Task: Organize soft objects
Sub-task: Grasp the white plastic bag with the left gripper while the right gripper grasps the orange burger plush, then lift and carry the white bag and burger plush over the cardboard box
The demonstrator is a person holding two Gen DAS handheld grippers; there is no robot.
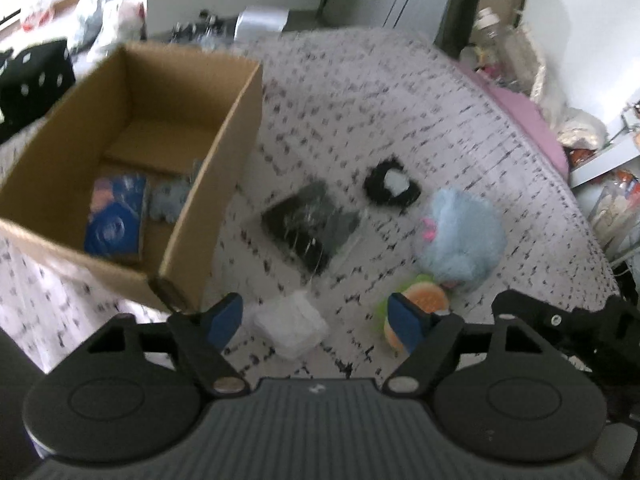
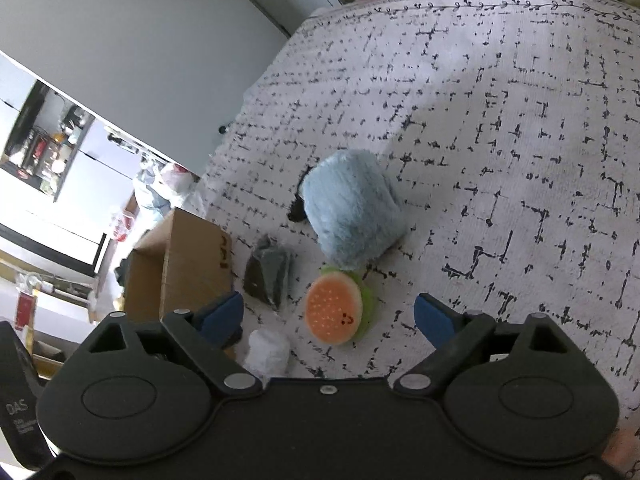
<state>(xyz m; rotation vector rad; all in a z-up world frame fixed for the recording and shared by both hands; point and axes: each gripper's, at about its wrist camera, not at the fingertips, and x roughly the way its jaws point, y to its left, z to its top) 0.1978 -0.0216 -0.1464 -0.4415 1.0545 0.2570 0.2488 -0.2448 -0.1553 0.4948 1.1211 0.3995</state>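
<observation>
Box [image 1: 132, 152] is sitting open-topped at the left of the patterned bed cover [image 1: 400, 120], already holding a blue packet [image 1: 116, 220], so I'm reading it as the drop spot. I'm hovering the left gripper [image 1: 316, 326] with jaws spread and empty over a white soft wad [image 1: 292, 328]. I'm holding the right gripper [image 2: 330, 318] with jaws spread too, lined up on the burger plush [image 2: 336, 308], which is touching the blue fluffy plush [image 2: 352, 208]. Dark bagged item [image 1: 312, 224] and black scrunchie [image 1: 392, 188] are lying loose nearby, unsorted.
</observation>
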